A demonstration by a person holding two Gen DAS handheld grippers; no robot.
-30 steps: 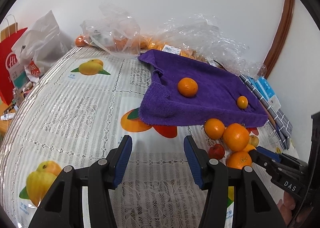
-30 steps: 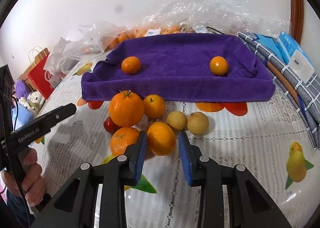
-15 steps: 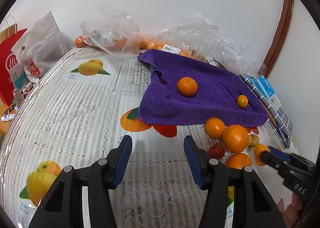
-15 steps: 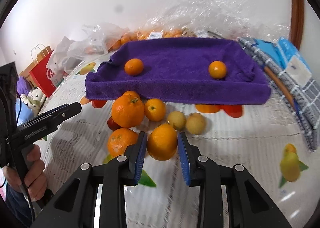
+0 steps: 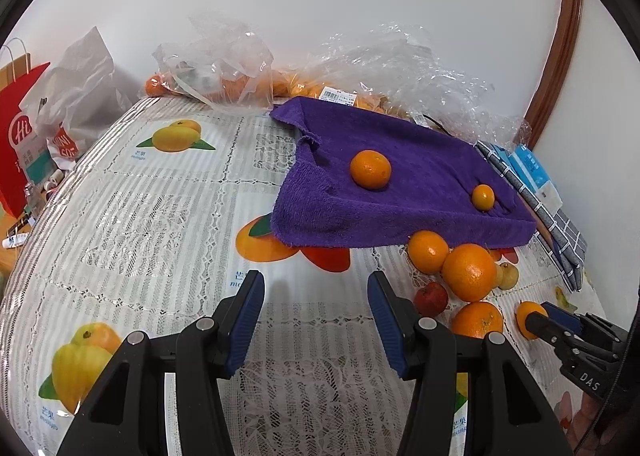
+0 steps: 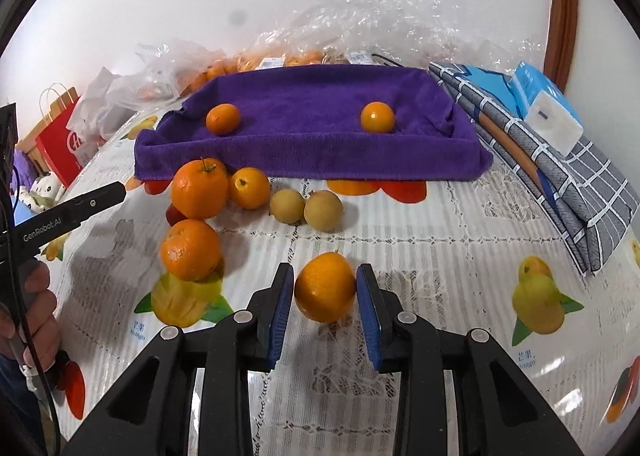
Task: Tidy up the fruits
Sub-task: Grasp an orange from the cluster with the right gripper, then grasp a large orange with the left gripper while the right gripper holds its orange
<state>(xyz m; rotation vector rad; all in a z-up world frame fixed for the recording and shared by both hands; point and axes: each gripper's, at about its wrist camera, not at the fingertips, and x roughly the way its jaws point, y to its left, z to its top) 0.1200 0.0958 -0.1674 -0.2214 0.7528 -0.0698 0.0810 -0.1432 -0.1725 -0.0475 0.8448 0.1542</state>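
Right gripper: both blue pads press the sides of a small orange, pinching it. The fruit sits just above the lace tablecloth, apart from the rest of the pile; whether it touches the cloth I cannot tell.

Left gripper: fingers spread, nothing between them, only bare tablecloth below. A hand grips its handle at the left edge of the right wrist view.

Fruit pile, near edge of the purple towel:
- large orange with stem, touching a smaller orange on its right
- another orange in front of the large one
- a small red fruit, mostly hidden behind the oranges in the right wrist view
- two yellowish round fruits, touching each other, just right of the smaller orange

On the towel: one tangerine toward the left, one rounder small orange toward the right, well apart.

Behind the towel: crumpled clear plastic bags with more orange fruit inside. A folded grey checked cloth lies along the towel's right side, a blue-and-white packet on top of it. Red paper bag at the table's far left.
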